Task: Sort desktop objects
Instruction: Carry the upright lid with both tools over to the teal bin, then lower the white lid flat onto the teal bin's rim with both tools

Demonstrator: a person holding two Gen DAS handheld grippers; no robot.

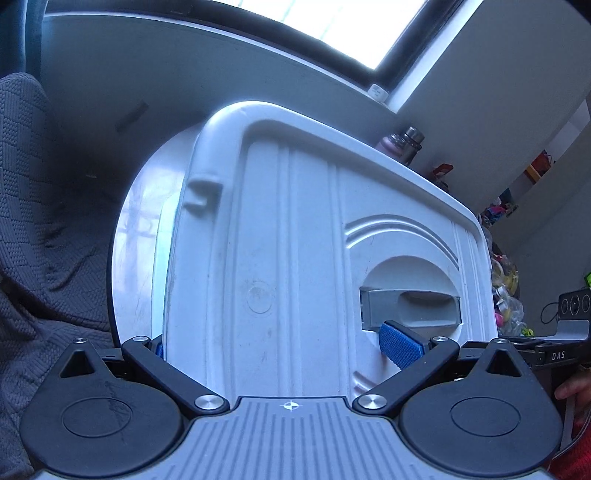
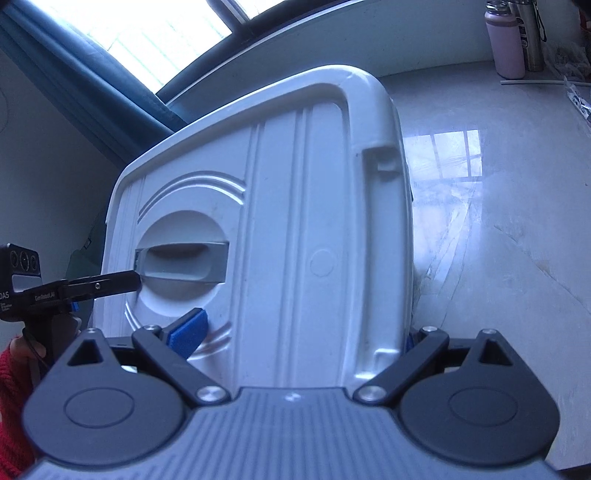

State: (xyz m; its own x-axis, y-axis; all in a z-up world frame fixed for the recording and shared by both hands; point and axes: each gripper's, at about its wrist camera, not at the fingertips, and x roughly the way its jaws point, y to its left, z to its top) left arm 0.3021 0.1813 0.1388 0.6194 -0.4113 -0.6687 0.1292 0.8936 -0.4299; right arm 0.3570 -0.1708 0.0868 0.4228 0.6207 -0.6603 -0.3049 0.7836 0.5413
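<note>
A large white plastic box lid (image 1: 295, 258) with a grey recessed handle (image 1: 410, 306) fills the left wrist view, tilted up on edge. My left gripper (image 1: 280, 350) is shut on its near edge, one blue pad (image 1: 400, 347) on the top face, the other under the rim. The same lid (image 2: 280, 229) and handle (image 2: 184, 264) fill the right wrist view. My right gripper (image 2: 295, 339) is shut on its opposite edge, blue pad (image 2: 190, 330) on the face. The left gripper (image 2: 74, 290) shows at the left edge of the right wrist view.
A glossy white tabletop (image 2: 498, 221) lies to the right. Bottles (image 2: 515, 37) stand at the far right back. A grey knitted cloth (image 1: 40, 240) lies left. Colourful small objects (image 1: 509, 288) sit behind the lid. A window (image 1: 332, 26) and teal curtain (image 2: 92, 81) are behind.
</note>
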